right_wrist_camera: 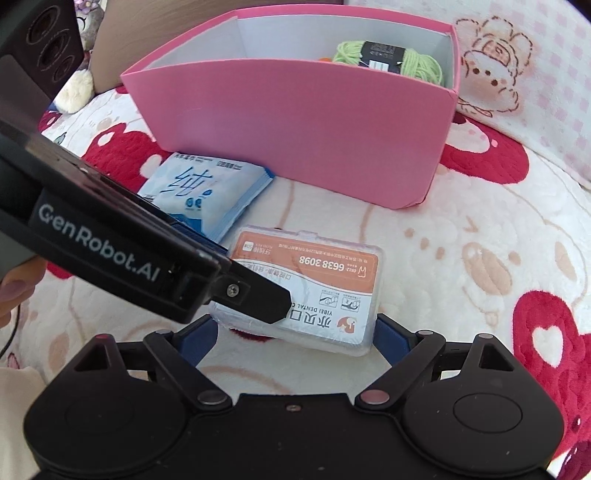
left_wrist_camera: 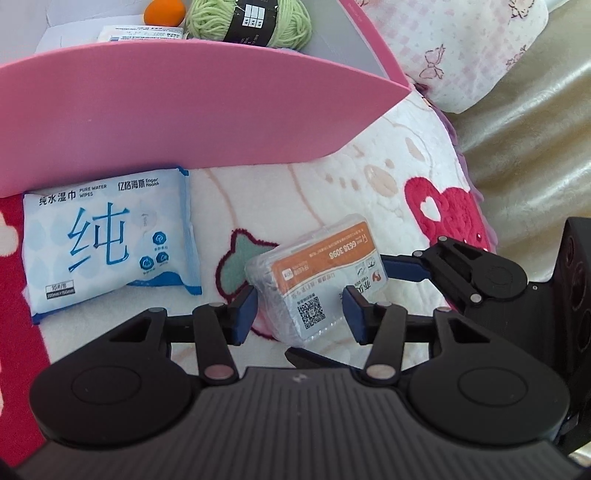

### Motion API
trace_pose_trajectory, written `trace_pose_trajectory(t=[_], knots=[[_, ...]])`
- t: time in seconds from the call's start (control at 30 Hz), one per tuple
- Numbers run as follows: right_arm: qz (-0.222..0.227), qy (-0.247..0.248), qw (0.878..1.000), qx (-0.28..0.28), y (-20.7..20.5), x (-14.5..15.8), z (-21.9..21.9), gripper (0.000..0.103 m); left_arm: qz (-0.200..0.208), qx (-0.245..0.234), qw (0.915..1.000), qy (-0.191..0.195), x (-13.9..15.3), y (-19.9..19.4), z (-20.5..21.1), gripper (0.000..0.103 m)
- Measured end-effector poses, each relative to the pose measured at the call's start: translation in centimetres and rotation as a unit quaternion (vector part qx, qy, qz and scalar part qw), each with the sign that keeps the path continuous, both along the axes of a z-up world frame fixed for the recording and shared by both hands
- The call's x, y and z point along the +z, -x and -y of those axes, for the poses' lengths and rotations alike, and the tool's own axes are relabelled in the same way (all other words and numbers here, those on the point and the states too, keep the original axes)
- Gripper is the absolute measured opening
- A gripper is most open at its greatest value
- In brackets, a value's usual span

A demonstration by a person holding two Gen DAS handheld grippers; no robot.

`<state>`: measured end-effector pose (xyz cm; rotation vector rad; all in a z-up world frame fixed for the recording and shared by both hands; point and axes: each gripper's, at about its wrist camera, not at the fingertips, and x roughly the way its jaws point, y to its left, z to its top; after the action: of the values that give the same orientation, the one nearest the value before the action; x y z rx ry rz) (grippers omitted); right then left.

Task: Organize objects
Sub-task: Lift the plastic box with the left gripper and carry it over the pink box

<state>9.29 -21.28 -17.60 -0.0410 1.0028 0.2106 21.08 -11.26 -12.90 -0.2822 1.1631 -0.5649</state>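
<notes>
Floss case (left_wrist_camera: 317, 275): clear plastic, orange-and-white label, lying on the blanket (left_wrist_camera: 332, 184) in front of the pink box (left_wrist_camera: 184, 110), near the box's front wall.

Left gripper (left_wrist_camera: 299, 308): jaws partly open, one blue pad on each side of the case; whether the pads press on it cannot be told. In the right wrist view its black finger lies across the case's left end.

Right gripper (right_wrist_camera: 295, 338): jaws wide, pads flanking the near end of the case, slight gaps showing; nothing gripped.

Wipes pack (left_wrist_camera: 110, 243): blue and white, flat on the blanket, left of the case, touching or just beside the box's front wall.

Box contents: green yarn (left_wrist_camera: 251, 22) with black band at the right end; orange ball (left_wrist_camera: 164, 13) and a white packet (left_wrist_camera: 140, 33) beside it.

Pillow (left_wrist_camera: 461, 48): pink print, beyond the box's right end.

Hand (right_wrist_camera: 14, 291): part visible at the left edge of the right wrist view.
</notes>
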Motion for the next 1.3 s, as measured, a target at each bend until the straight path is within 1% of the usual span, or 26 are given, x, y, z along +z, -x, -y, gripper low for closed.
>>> trace_pose_trajectory(t=[0.27,0.47,0.6,0.7,0.9,1.13,1.3], knots=[[0.005,0.010,1.000,0.010,1.6,2.2,-1.3,0.092,0.013,-0.027,0.9995,-0.002,2.3,1.8,-0.8,0.049],[0.016,0.012,1.000,0.000,2.6,4.4,-2.3,0.092,0.025,-0.030,0.9992,0.014,4.3,3.0,-1.9,0.049],[0.023,0.014,1.000,0.002,2.9,6.1,-3.2,0.092,0.036,-0.032,0.9987,0.016,6.0,3.7,-2.8,0.049],[0.026,0.013,1.000,0.006,2.7,7.2,-3.9,0.092,0.033,-0.027,0.9990,0.015,7.4,3.9,-3.7,0.049],[0.030,0.017,0.999,0.008,2.4,9.8,-5.5,0.091,0.055,-0.036,0.9978,0.007,10.0,4.5,-5.4,0.049],[0.040,0.031,0.999,0.021,2.5,12.5,-7.5,0.091,0.065,-0.042,0.9970,-0.001,12.8,5.0,-7.1,0.049],[0.050,0.034,0.998,0.023,2.3,14.5,-8.8,0.091,0.080,-0.048,0.9955,-0.018,15.2,5.2,-8.1,0.049]])
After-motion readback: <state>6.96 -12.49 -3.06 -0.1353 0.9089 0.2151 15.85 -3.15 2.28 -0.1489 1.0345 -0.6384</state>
